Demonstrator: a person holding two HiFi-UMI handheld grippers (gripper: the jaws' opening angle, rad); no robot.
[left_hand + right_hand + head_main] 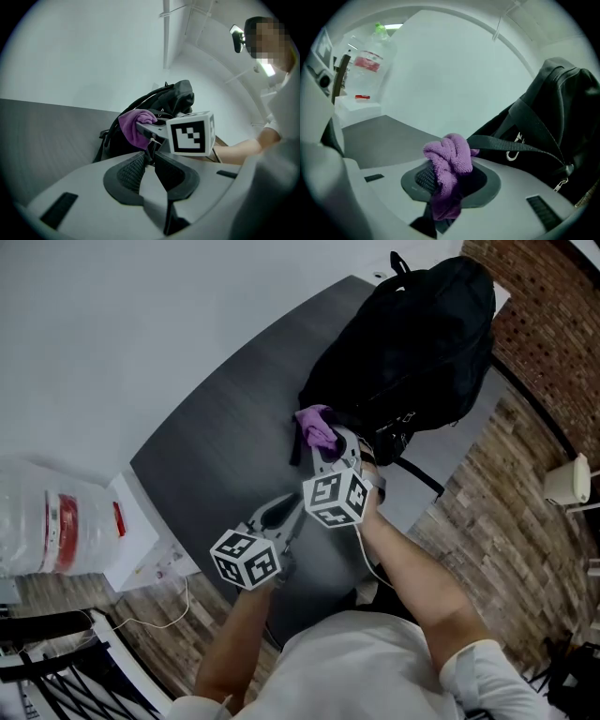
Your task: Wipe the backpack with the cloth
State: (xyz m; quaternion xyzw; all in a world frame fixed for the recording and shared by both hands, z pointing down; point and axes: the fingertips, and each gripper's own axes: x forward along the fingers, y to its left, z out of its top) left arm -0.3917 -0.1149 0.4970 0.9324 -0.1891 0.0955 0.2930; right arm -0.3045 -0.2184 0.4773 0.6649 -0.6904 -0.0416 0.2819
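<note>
1. While we looked down from the head camera, the black backpack (412, 343) sat at the far end of the dark grey table (216, 465), near the corner beside the brick wall.
2. We held the right gripper (325, 442) out over the table, pointing at the lower edge of the backpack.
3. Its jaws were clamped on the purple cloth (319, 426), which bunched up in a soft wad above the pads and hung down in a tail between them, as the right gripper view showed plainly.
4. We saw the cloth just beside the backpack, but we could not tell whether the two touched.
5. One black strap (511, 146) of the backpack ran across just behind the cloth in the right gripper view, with a small metal ring near it.
6. We kept the left gripper (284, 514) lower and nearer to us, just behind the right one and well short of the backpack.
7. Its jaws were together at the tips, with nothing between them.
8. From the left gripper view we looked past those jaws at the right gripper's marker cube (191, 133), the cloth and the backpack behind.
9. We noted a clear plastic bottle with a red label (47, 521) beside a white box (131, 531) at the table's left end.
</note>
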